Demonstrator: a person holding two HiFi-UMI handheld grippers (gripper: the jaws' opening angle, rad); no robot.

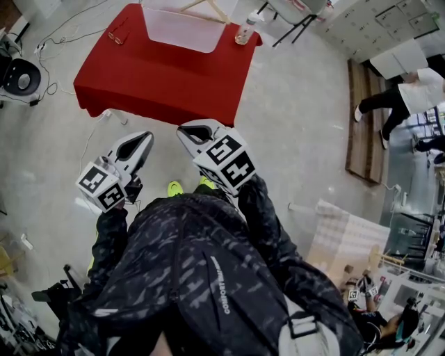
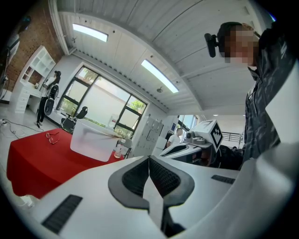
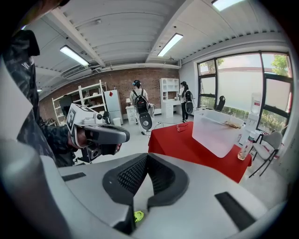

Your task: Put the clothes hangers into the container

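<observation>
A person stands back from a red-draped surface (image 1: 153,76) at the top of the head view, holding the left gripper (image 1: 135,144) and the right gripper (image 1: 198,132) side by side above the bare floor (image 1: 292,139) in mid-frame. Neither carries anything. Each gripper's own view shows its jaws pressed together with nothing between them.

The translucent container (image 1: 182,28) sits at the far edge of the surface, top centre of the head view. Pale wooden clothes hangers (image 1: 208,8) lie across its open top, with part of the wood poking past the rim. From the right gripper view the same wood shows resting just inside the container's upper edge, right of centre.

A pair of glasses (image 1: 117,35) lies on the cloth to the container's left, and a clear bottle (image 1: 245,31) stands just beside its right corner. No hanger shows anywhere else on the cloth or on the floor around it.

On this showing, the job looks finished or very nearly so: the hangers in sight are in the container and both grippers are empty and well apart from it. How many hangers are inside cannot be counted through the cloudy walls. Whether any more wait out of frame cannot be told either.
</observation>
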